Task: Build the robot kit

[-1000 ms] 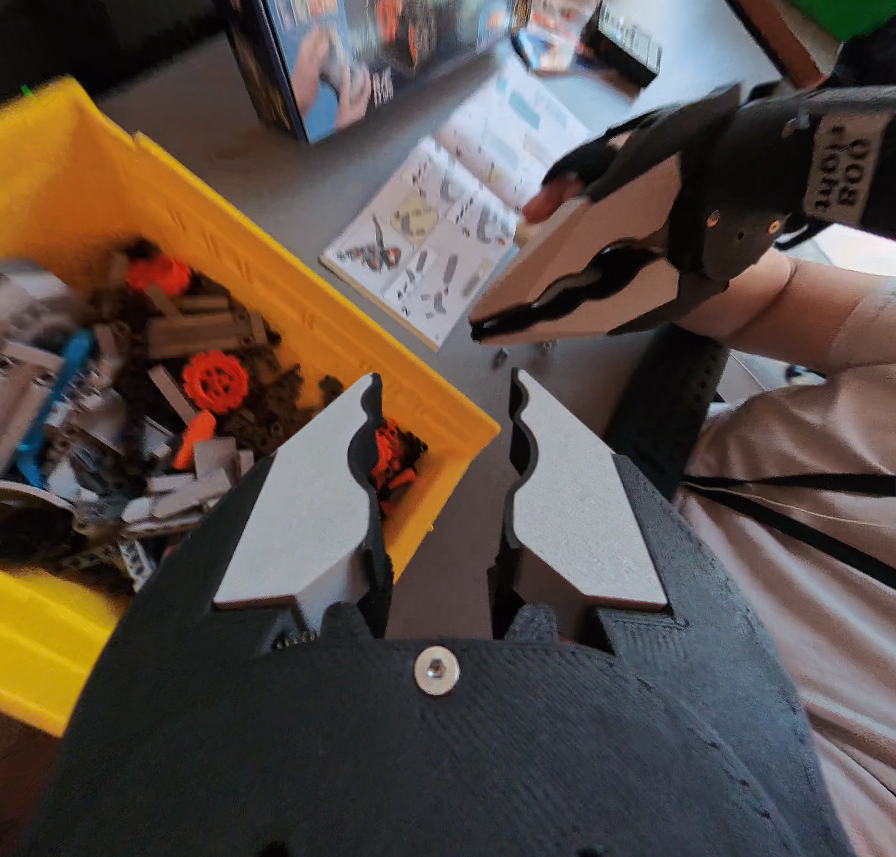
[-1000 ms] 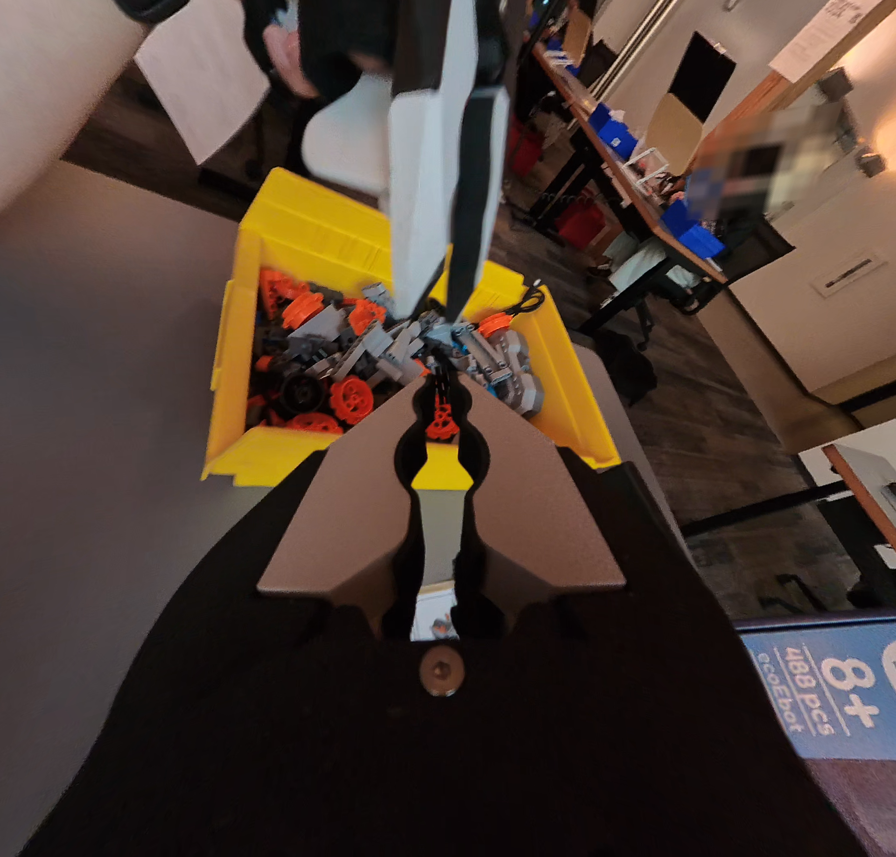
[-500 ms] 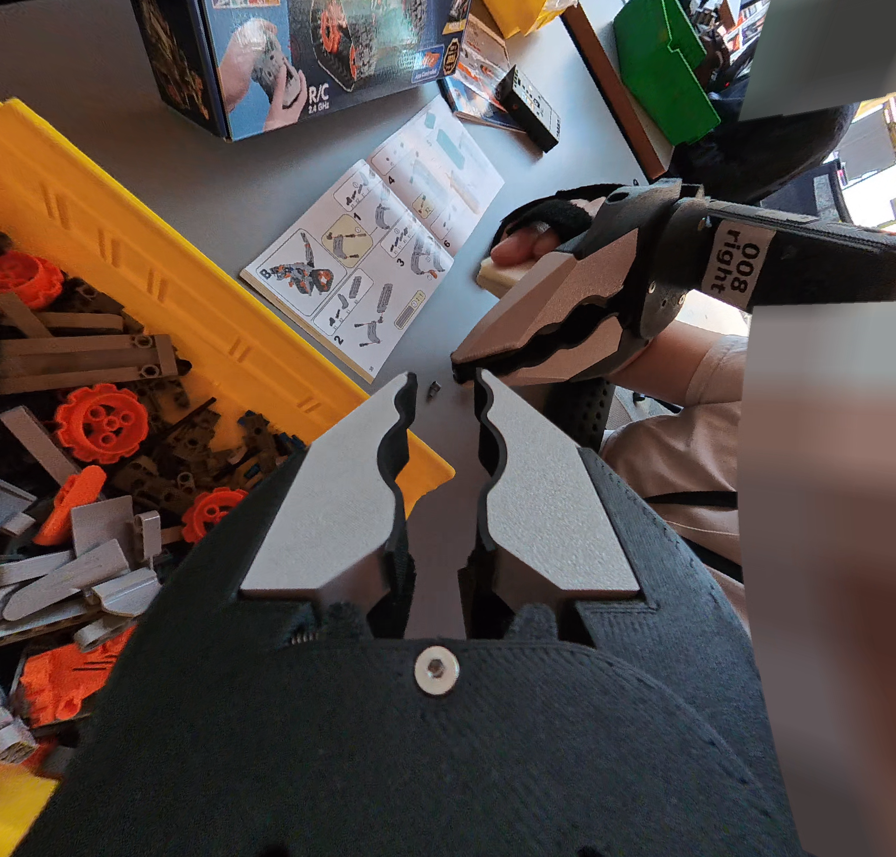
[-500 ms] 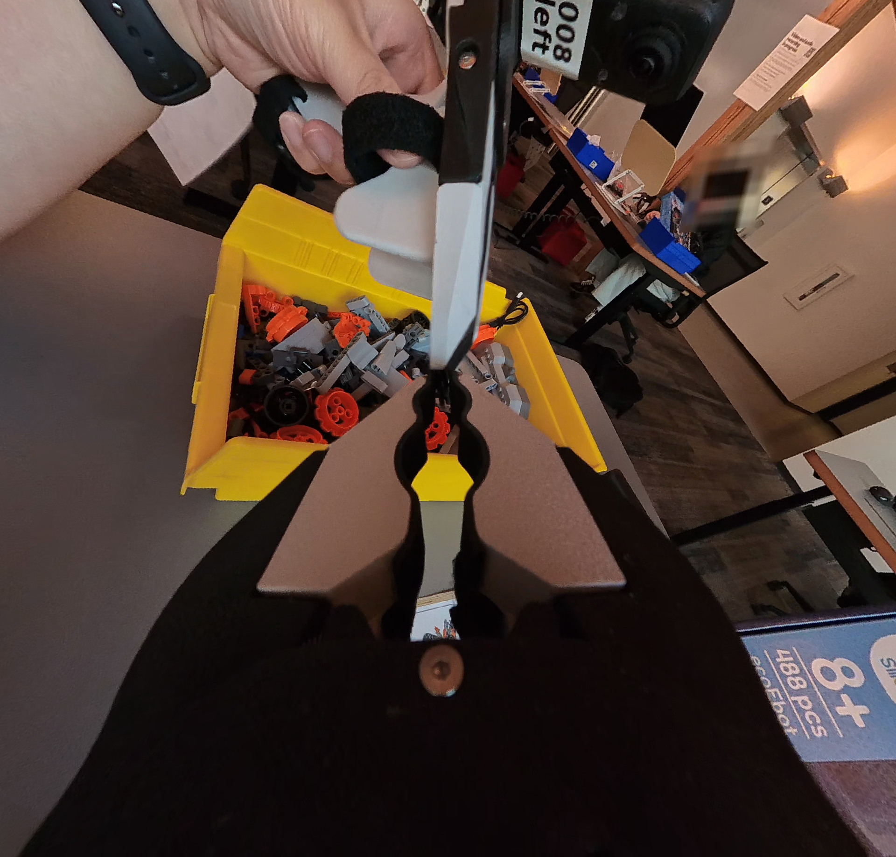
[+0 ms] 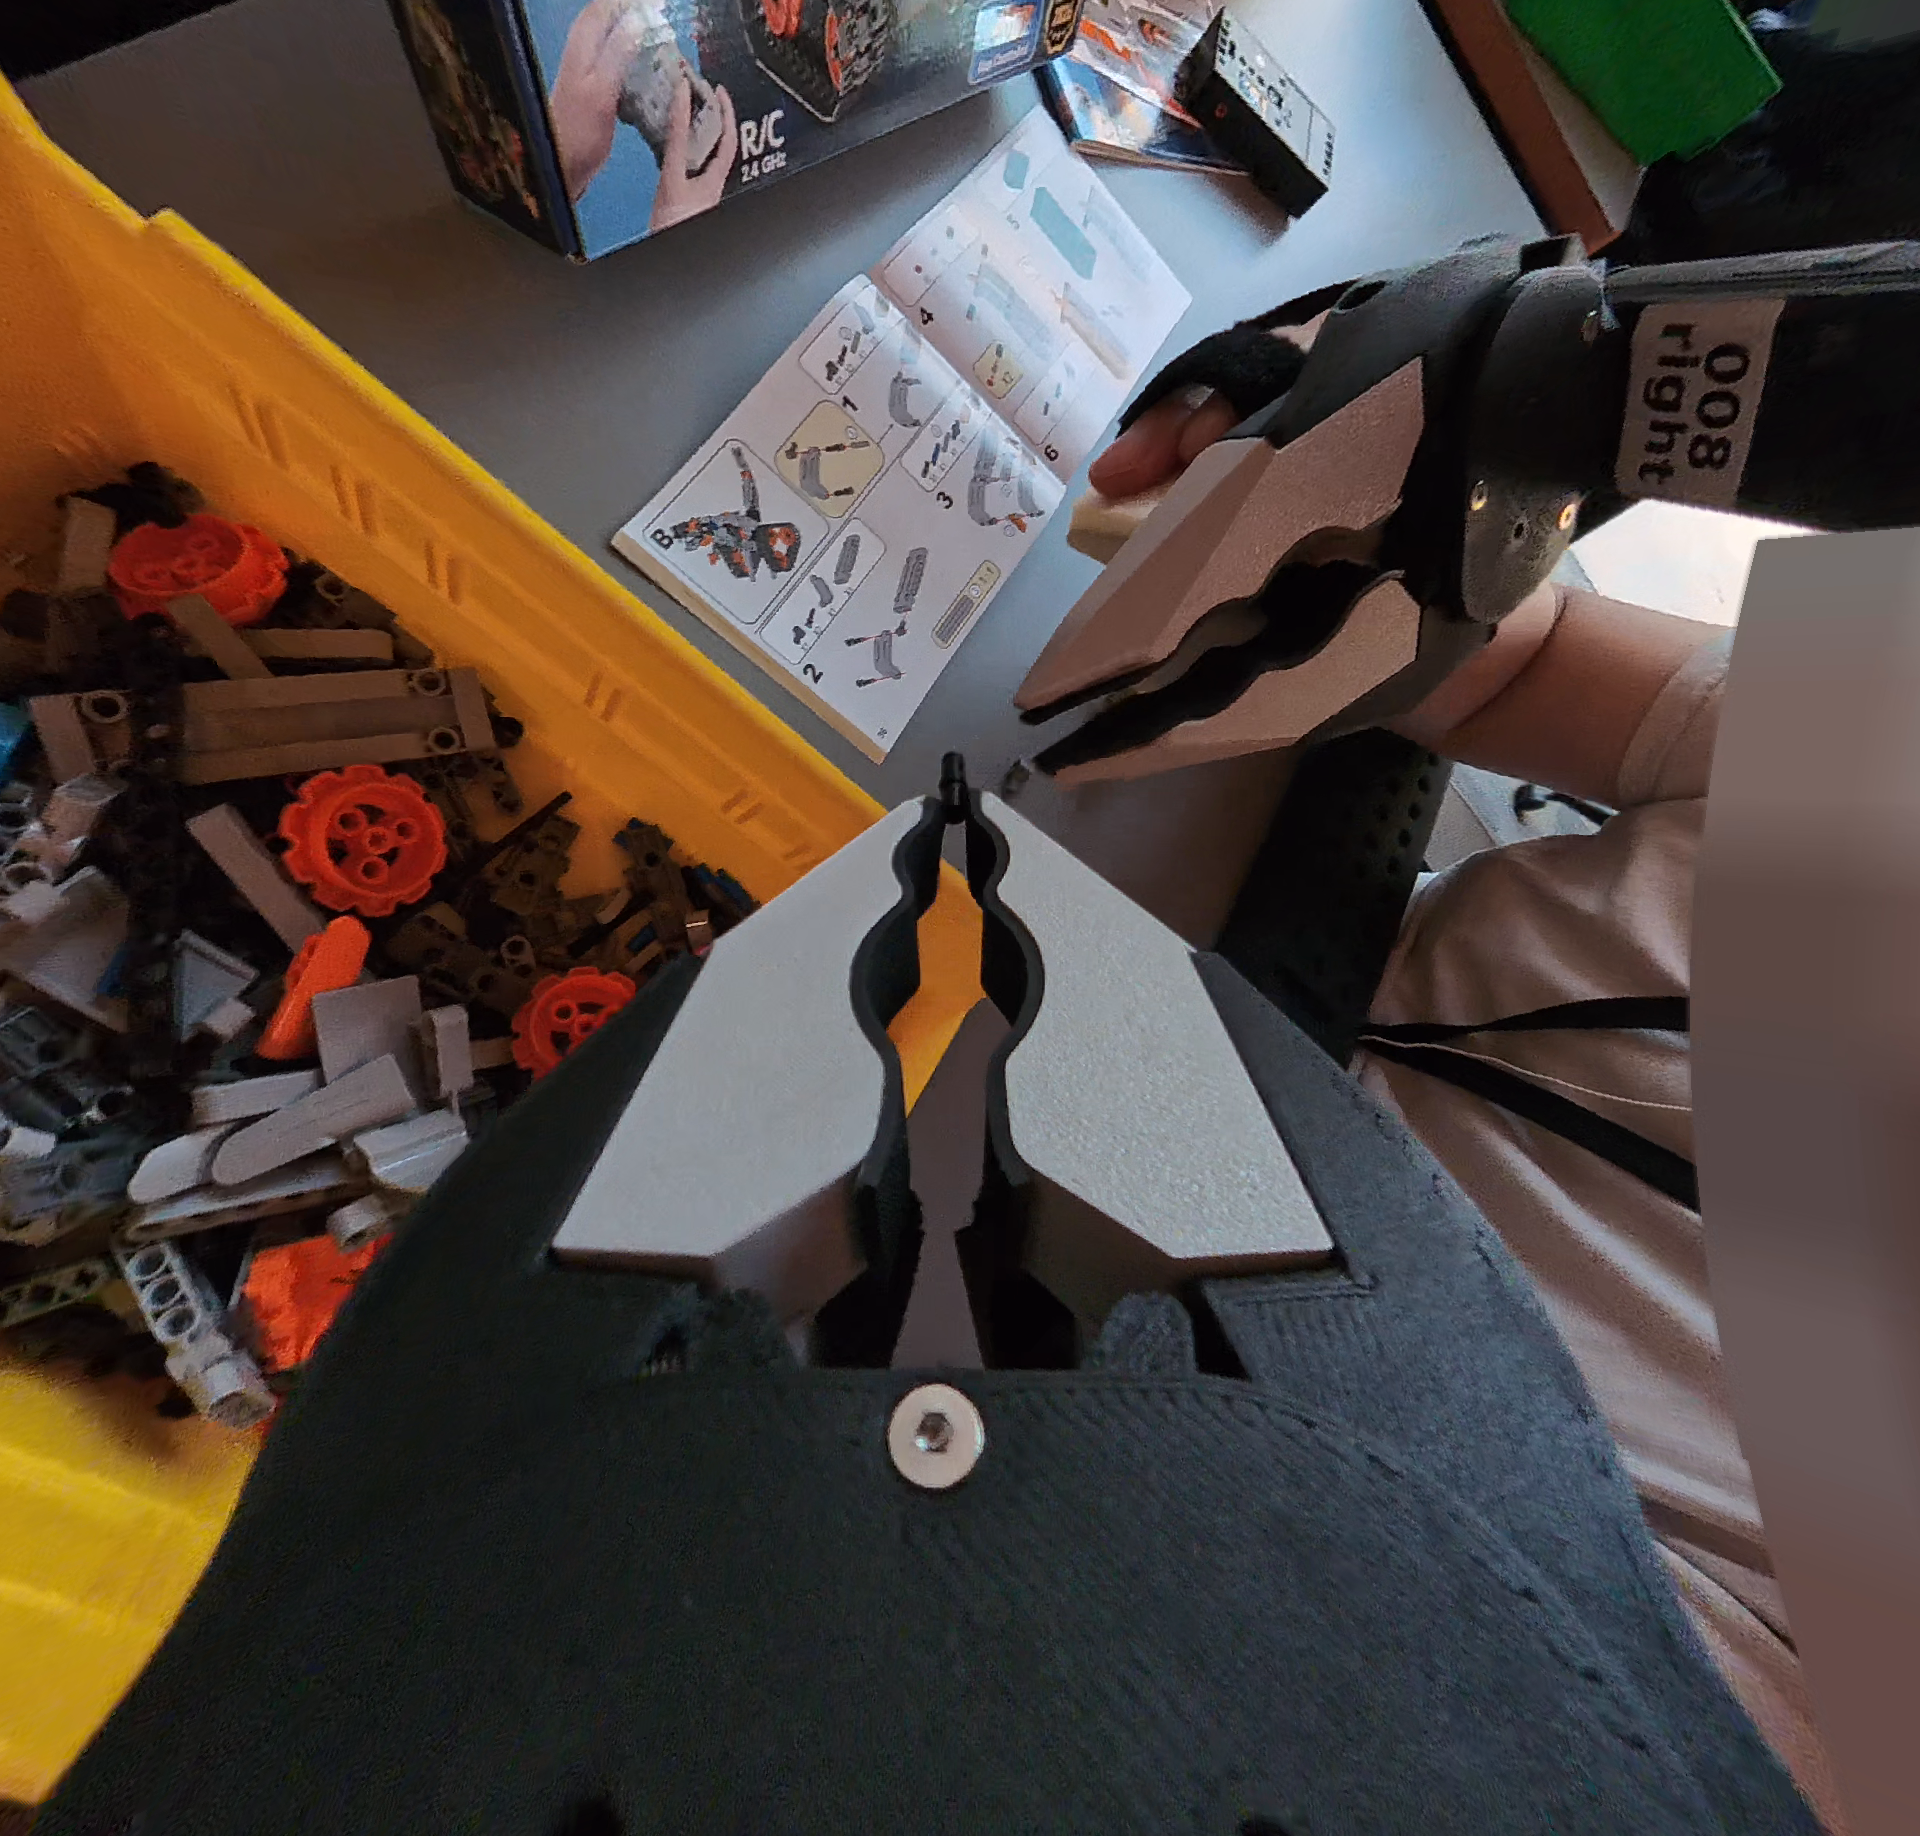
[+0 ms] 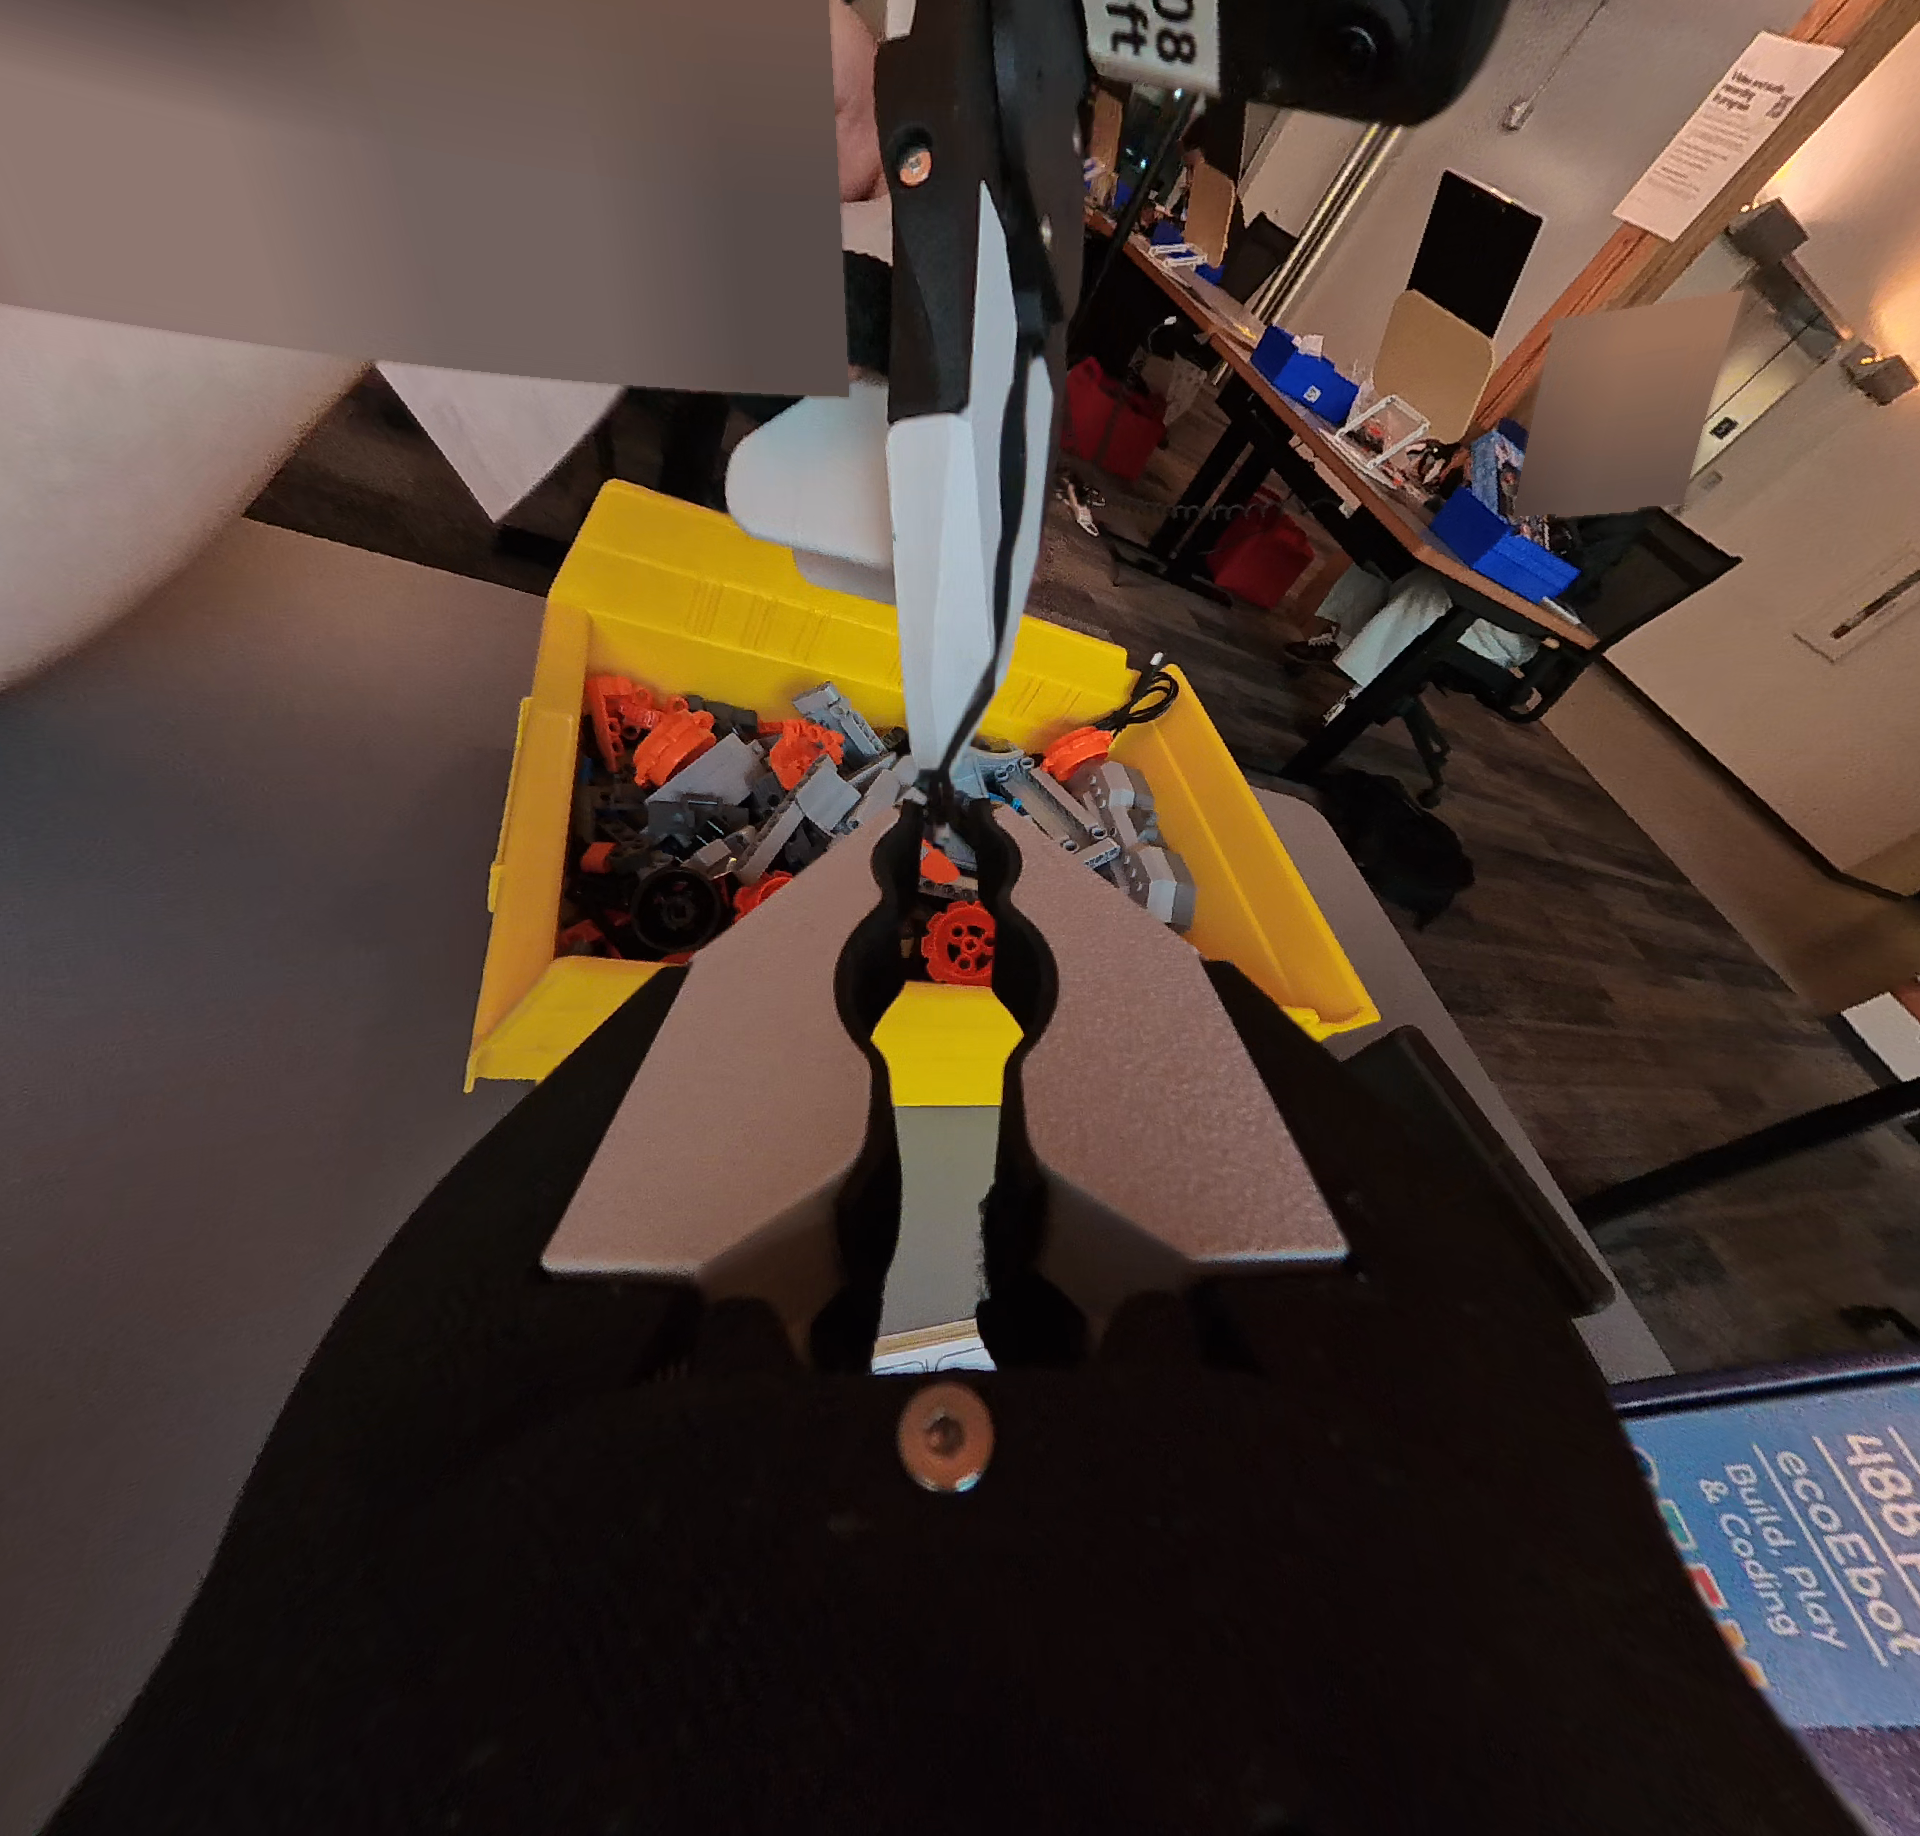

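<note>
Broadly, a grey surface [image 5: 540, 373] carries everything, and the biggest thing on it is a yellow bin [image 5: 520, 581] heaped with grey, black and orange building parts, among them an orange gear [image 5: 364, 839]. Beyond the bin stands a printed toy box [image 5: 727, 72], and between box and bin lies an open instruction booklet [image 5: 904, 498] flat on the surface. A small black block [image 5: 1257, 113] rests near the booklet's far corner, beside some leaflets.

The left hand-held gripper [image 5: 953, 812] hangs just past the bin's near corner, over bare surface, its tips pressed together on a small black pin [image 5: 950, 778] that sticks out beyond them. In the right wrist view the same tool comes down from above, its narrow tips meeting right in front of the right one's, over the bin [image 6: 831, 623].

The right hand-held gripper [image 5: 1039, 737] comes in from the side, held by a hand [image 5: 1174, 436] in a black strap. Its tips stand slightly apart, with a tiny grey piece [image 5: 1015, 776] just at the lower tip; whether it is gripped cannot be told. Pin and grey piece sit just beside each other, not visibly touching.
</note>
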`<state>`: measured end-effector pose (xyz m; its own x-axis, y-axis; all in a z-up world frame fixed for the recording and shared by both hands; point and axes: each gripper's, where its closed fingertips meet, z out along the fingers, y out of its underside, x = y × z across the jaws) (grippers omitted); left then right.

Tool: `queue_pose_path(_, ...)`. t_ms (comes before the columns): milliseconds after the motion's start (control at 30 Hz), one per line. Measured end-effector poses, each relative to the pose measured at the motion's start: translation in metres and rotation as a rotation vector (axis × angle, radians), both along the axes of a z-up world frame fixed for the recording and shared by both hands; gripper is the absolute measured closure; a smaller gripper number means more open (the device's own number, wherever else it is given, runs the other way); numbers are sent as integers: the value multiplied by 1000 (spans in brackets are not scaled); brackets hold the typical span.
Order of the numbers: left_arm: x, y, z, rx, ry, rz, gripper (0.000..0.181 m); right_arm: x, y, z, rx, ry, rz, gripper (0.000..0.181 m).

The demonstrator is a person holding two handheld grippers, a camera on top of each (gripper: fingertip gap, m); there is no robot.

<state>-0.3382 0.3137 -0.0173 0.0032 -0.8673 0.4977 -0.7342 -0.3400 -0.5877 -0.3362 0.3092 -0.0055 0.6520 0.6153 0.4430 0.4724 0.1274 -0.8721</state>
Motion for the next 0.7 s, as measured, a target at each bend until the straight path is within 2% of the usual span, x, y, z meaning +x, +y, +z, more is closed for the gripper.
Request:
queue_pose_path(67,-9,12,-6,41,46,61,178,1,-2,-2,-24,2,-2,173)
queue_pose_path(167,-32,37,-34,123,227,172,179,-11,-14,-3,-91,62,48,174)
queue_pose_path(300,-45,38,-73,79,417,152,179,-52,-53,-19,-245,220,174,176)
queue_pose_path(433,-58,35,-100,74,572,106,178,-80,-92,-33,-287,423,215,179)
queue_pose_path(600,-44,25,-107,33,567,39,178,-93,-126,-69,-262,336,285,181)
queue_pose_path(700,-45,21,-111,47,597,13,178,-97,-130,-82,-320,293,321,181)
